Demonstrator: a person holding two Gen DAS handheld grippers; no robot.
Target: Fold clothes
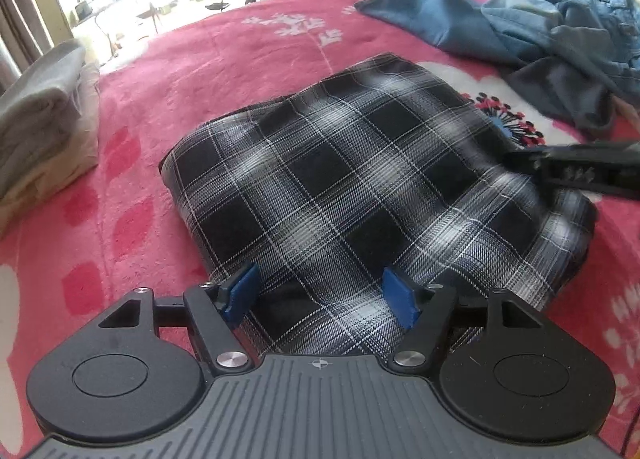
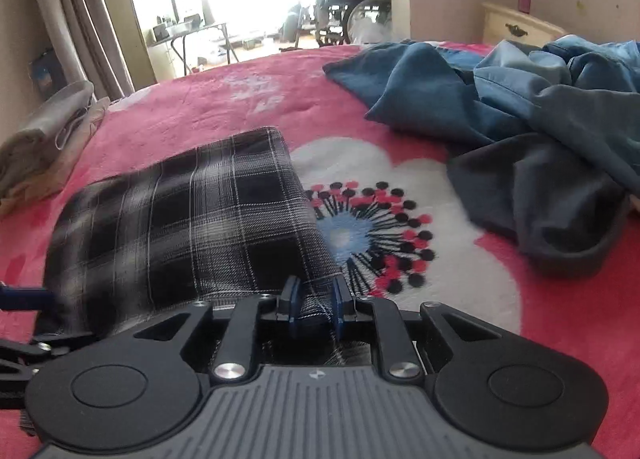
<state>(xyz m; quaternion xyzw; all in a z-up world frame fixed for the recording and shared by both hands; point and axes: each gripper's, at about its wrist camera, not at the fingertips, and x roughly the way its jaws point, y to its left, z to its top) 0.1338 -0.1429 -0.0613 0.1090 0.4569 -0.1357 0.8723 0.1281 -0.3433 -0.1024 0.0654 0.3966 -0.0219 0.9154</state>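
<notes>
Left wrist view: the left gripper (image 1: pixel 322 293) hovers with its fingers spread wide and empty above the near hem of the folded plaid garment (image 1: pixel 360 179), which lies on the pink bed blanket (image 1: pixel 168 71).

Right wrist view: the right gripper (image 2: pixel 314 301) is easing open, the plaid corner between its fingers. Soft, light cloth, likely floppy; best taken by edges or corners.

Left gripper (image 1: pixel 324 293) body: black housing, grey ribbed centre plate, small cross mark.
Right gripper (image 2: pixel 314 309) body: same build.
Fingers (image 1: pixel 242 293): black arms, blue pads.
Fasteners: silver round screws at pivots.
Side discs: black, circular.
</notes>
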